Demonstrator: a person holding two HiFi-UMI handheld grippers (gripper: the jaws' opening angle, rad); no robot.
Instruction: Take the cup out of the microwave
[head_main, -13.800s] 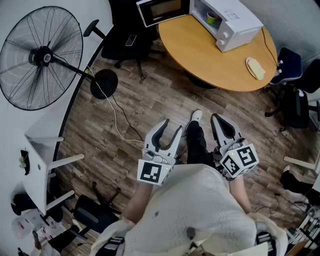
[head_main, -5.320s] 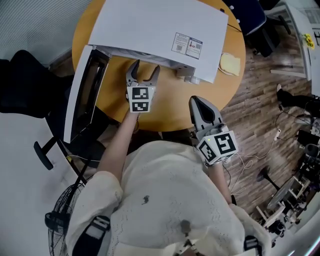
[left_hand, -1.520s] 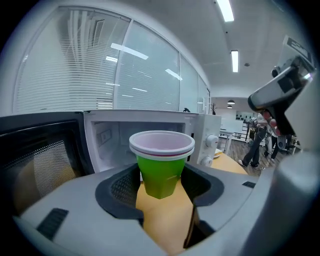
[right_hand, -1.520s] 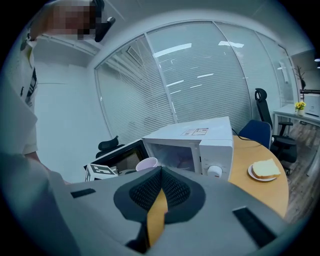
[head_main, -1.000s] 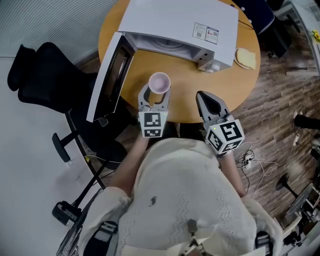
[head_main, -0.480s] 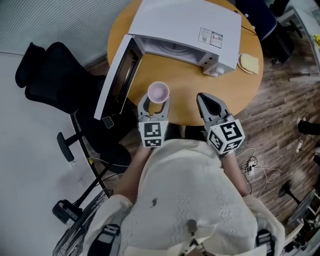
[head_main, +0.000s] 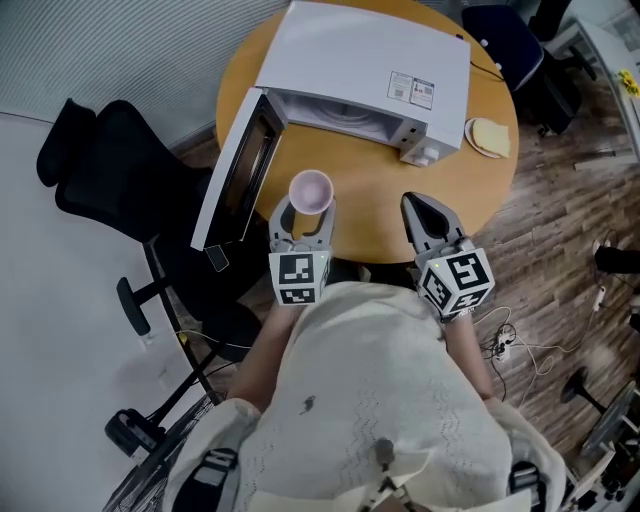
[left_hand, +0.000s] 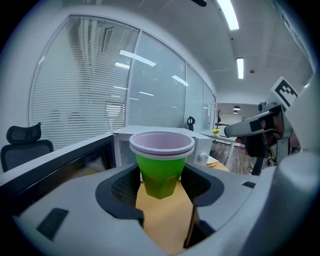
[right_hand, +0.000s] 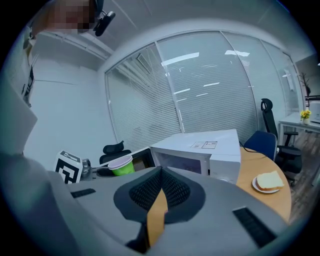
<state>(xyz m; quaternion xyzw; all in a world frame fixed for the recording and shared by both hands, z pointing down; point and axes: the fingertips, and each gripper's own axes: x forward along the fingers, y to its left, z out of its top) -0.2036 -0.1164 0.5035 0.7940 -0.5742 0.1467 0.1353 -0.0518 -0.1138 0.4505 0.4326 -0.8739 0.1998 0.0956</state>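
From above, the cup (head_main: 311, 190) is a pink ring mid-frame; the left gripper (head_main: 304, 214) view shows its green sides clamped. Right gripper (head_main: 418, 205) clenched, empty.

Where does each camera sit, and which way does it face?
Head view: on the person's head, facing steeply down at the table, microwave, left gripper and right gripper; torso and forearms show.
Left gripper view: on that gripper, facing along its jaws, shut on the green cup, towards the microwave; the right gripper shows.
Right gripper view: on that gripper, facing along its shut jaws towards the microwave and bread plate; white clothing shows.
Shared: both gripper views show the green cup and microwave.
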